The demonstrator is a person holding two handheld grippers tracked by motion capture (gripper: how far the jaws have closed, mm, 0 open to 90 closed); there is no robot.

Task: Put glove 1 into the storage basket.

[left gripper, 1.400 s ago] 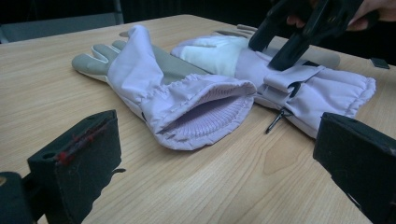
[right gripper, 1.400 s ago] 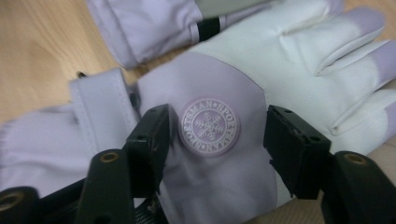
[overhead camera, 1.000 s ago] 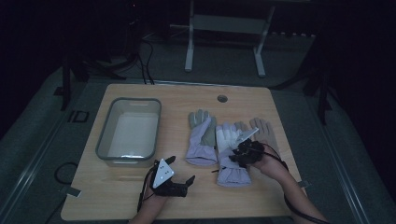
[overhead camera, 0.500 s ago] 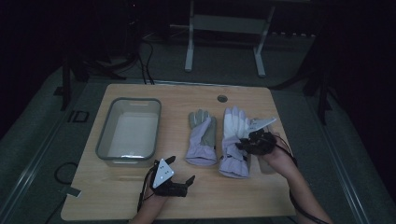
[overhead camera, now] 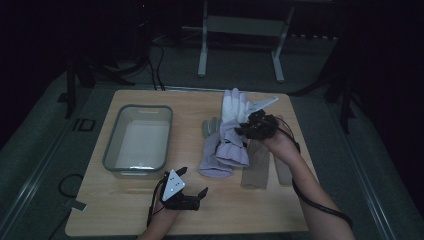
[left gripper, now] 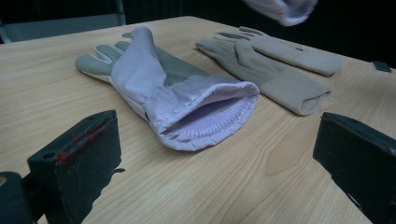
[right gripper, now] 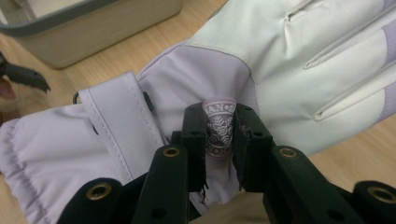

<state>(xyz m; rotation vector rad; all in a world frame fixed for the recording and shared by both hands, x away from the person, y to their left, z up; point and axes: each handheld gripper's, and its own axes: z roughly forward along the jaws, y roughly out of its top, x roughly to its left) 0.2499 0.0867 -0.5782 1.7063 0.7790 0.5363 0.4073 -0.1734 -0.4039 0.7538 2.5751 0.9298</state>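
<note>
My right gripper [right gripper: 218,140] pinches the lilac-and-white fabric work glove [overhead camera: 234,125] by its wrist tab, so it hangs above the wooden table [overhead camera: 125,210], ready for the grey plastic tub [overhead camera: 111,161]. My left gripper [overhead camera: 192,191] waits with jaws wide, empty.

The wooden table [overhead camera: 125,210] bore a grey bin [overhead camera: 139,140], one lilac glove [left gripper: 173,98] and two beige gloves [left gripper: 275,65], all lying flat.
</note>
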